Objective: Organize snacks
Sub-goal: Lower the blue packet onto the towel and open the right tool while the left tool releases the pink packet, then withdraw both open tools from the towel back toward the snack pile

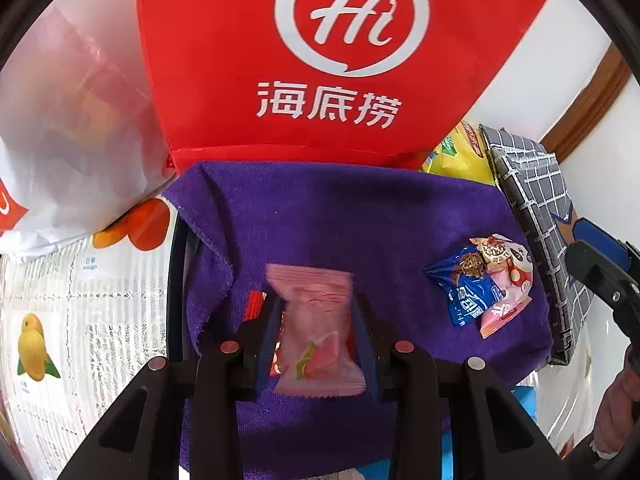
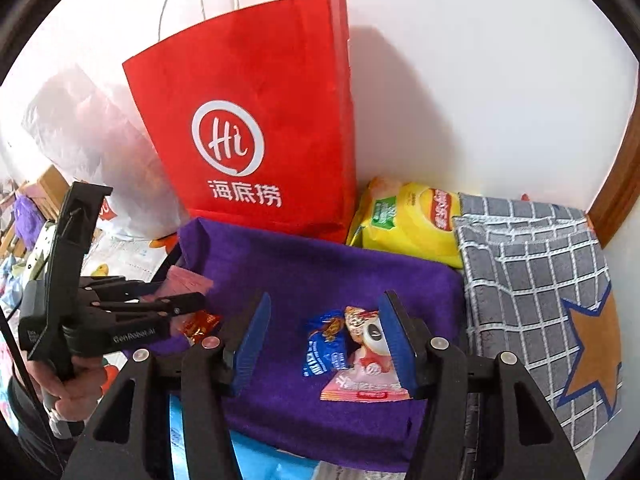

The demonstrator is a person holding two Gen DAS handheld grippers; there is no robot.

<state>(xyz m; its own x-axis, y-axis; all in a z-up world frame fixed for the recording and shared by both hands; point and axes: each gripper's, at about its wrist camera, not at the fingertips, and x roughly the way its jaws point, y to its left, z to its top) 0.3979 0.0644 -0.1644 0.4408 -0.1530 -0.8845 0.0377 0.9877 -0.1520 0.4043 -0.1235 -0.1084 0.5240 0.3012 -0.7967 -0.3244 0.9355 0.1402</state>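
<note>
Gripping a pink snack packet point(image 1: 318, 332), left gripper point(image 1: 318, 338) hangs w/ it over the purple towel point(image 1: 360, 220). Right gripper point(image 2: 326, 342) spread wide, empty, above blue packet point(image 2: 324, 346) & panda packet point(image 2: 368, 364). Prob mid-transfer; next needs a drop spot, maybe red bag point(image 2: 256, 120). Bag mouth unseen; small red wrapper point(image 2: 198, 326) partly hidden.

Surface: your purple terry towel point(image 2: 320, 264) | on it, right of centre: blue foil snack packet point(image 2: 322, 350) touching pink panda-print snack packet point(image 2: 366, 376) | left edge: small red wrapper point(image 2: 198, 326) | far edge: red paper bag point(image 2: 256, 120), yellow packet point(image 2: 408, 220) | right: grey checked cloth point(image 2: 532, 264)
</note>
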